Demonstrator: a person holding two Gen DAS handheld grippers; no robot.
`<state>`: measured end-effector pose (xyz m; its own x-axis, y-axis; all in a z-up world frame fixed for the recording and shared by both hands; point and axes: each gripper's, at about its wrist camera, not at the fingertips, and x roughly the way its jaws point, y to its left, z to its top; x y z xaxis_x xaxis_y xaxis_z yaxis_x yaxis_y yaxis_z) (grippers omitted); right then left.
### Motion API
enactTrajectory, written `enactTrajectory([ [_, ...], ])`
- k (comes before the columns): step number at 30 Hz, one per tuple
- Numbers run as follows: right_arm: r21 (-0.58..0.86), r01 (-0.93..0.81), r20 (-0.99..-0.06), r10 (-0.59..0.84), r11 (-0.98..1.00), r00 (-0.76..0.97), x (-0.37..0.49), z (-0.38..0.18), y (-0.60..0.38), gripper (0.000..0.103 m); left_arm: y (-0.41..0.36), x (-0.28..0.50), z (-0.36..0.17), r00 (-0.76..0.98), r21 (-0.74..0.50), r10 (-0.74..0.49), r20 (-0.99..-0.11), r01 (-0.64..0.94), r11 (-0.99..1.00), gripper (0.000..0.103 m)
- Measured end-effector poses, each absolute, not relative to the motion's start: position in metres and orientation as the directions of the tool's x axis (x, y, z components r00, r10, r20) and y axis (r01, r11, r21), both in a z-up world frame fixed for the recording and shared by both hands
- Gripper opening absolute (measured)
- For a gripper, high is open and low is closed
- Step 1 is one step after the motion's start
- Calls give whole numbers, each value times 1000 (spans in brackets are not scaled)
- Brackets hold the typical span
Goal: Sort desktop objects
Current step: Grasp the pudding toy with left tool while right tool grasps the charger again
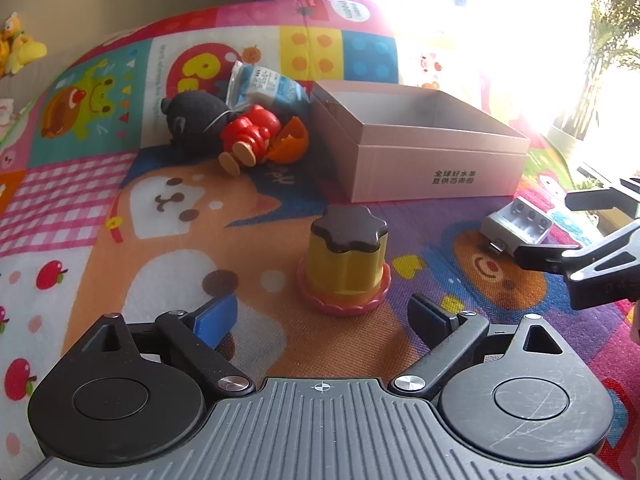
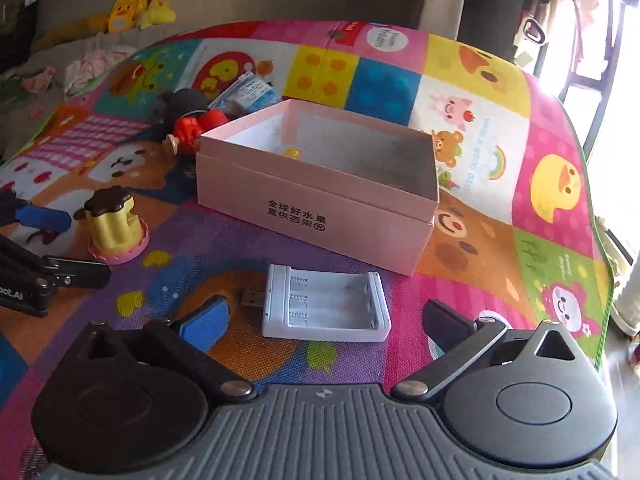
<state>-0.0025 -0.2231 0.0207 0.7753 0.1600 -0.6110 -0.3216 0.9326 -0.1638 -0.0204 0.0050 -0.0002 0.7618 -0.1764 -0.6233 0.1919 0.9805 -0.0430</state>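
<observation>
A yellow pudding-shaped toy [image 1: 346,260] with a brown top and pink base stands on the mat just ahead of my open, empty left gripper [image 1: 324,320]; it also shows in the right wrist view [image 2: 114,226]. A white battery charger [image 2: 326,304] lies between the fingers of my open right gripper [image 2: 326,324]; it shows in the left wrist view [image 1: 516,226] too. The open pink box [image 2: 320,200] stands behind both, with something small and yellow inside. A red figure [image 1: 250,136], a black plush [image 1: 192,118] and a blue packet [image 1: 264,86] lie left of the box [image 1: 436,160].
Everything sits on a colourful cartoon play mat [image 2: 520,184]. Yellow plush toys [image 2: 138,8] lie beyond the mat's far left. A bright window is on the right. The right gripper's fingers [image 1: 548,254] enter the left wrist view at the right.
</observation>
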Motion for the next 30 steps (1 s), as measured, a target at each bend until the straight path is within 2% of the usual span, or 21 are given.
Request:
enactTrajectory([
  [3,-131,-338,-645,179,932,743,15,16,-222,103,7,-20,0,763,-51,-177,-621,187,981,96],
  [8,14,-324,-700,241,946,673,33,7,-228,103,7,-21,0,763,-57,-182,-620,187,981,96],
  [9,18,-324,-693,246,946,678,31,7,-228,100,7,-21,0,763,-57,-182,-620,187,981,96],
  [10,13,-327,-685,247,945,685,28,8,-227,91,7,-21,0,763,-57,-182,-620,187,981,96],
  [20,29,-397,-685,308,917,661,-28,13,-223,91,-16,-4,4,758,-1,-192,-623,245,970,95],
  [22,20,-393,-683,300,919,666,-35,12,-222,91,-22,4,3,753,9,-182,-633,242,970,86],
  [26,8,-383,-676,287,924,678,-38,12,-222,94,-26,8,3,749,9,-185,-636,247,969,79],
  [28,10,-371,-680,279,929,678,-36,11,-222,97,-26,6,3,752,15,-186,-632,252,968,68],
  [30,17,-369,-681,281,929,676,-34,11,-223,98,-26,3,4,755,19,-187,-629,255,967,61],
])
